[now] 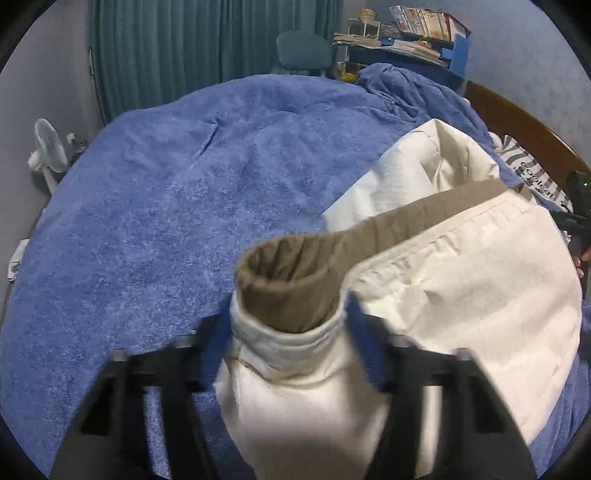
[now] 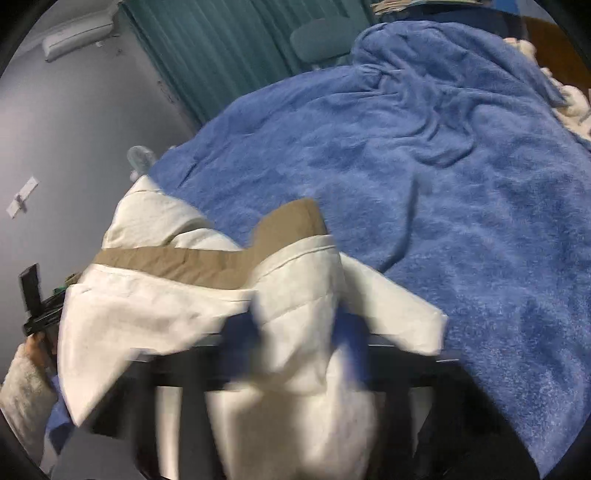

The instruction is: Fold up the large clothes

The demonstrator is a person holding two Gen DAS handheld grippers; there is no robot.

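A cream padded jacket point(image 1: 461, 277) with a tan lining point(image 1: 291, 280) lies at the near edge of a bed covered by a blue fleece blanket point(image 1: 166, 221). My left gripper point(image 1: 288, 328) is shut on a bunched part of the jacket, where the tan lining rolls outward. In the right wrist view the jacket point(image 2: 147, 314) stretches off to the left. My right gripper point(image 2: 295, 328) is shut on a cream fold of it, below a tan flap point(image 2: 291, 221). The other gripper point(image 2: 37, 302) shows at the left edge, held by a hand in a pale sleeve point(image 2: 22, 387).
A wooden headboard point(image 1: 535, 129) and a striped cloth point(image 1: 528, 166) lie at the right. Beyond the bed stand a chair point(image 1: 303, 50), a blue shelf of books point(image 1: 417, 33) and green curtains point(image 1: 203, 48). A fan point(image 1: 50, 147) stands at the left.
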